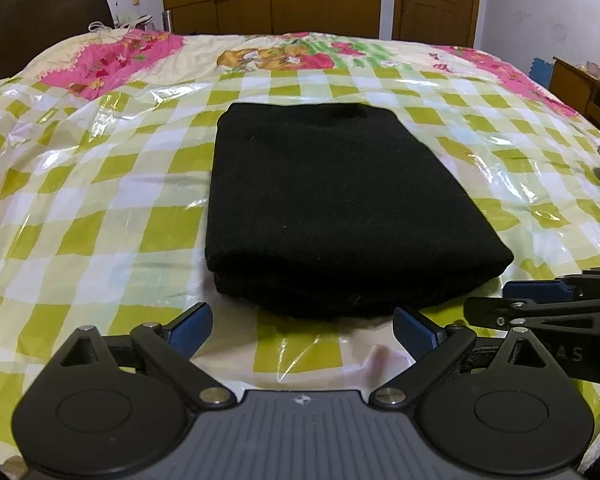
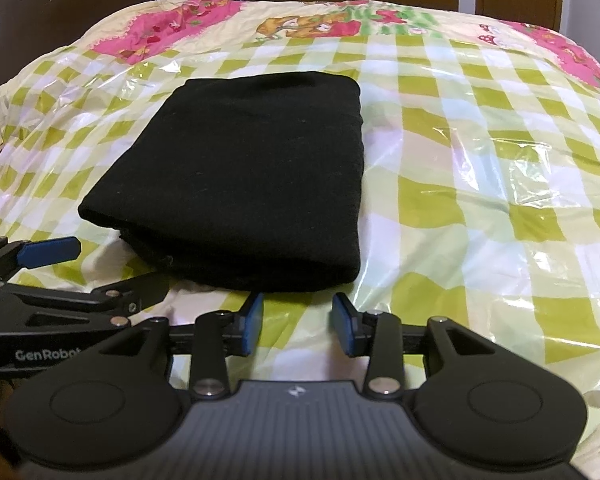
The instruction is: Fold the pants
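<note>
The black knit pants [image 1: 332, 200] lie folded into a thick, squarish bundle on the bed, on a glossy green-and-white checked plastic sheet [image 1: 100, 200] that covers a cream quilt with pink floral patches [image 1: 112, 60]. The layers stack at the near edge, which faces me, so I judge the folding done or nearly so.

My left gripper [image 1: 303, 326] hovers just short of that near edge with its blue-padded fingers [image 1: 192, 330] spread wide and nothing between them. My right gripper [image 2: 298, 322] sits beside it, low over the sheet near the bundle's right front corner; its blue pads [image 2: 254, 322] stand partly apart, also empty, not touching the cloth. I hold both angled down toward the bundle, I think so I can check it or press the stack flat.

The bundle's sides look straight, though the near left corner bulges out past the layers below. Open sheet lies all around it, widest on its right. A dark wooden headboard [image 2: 40, 12] lies far off to the left and a small wooden stand [image 1: 584, 88] at the far right, both well clear.
</note>
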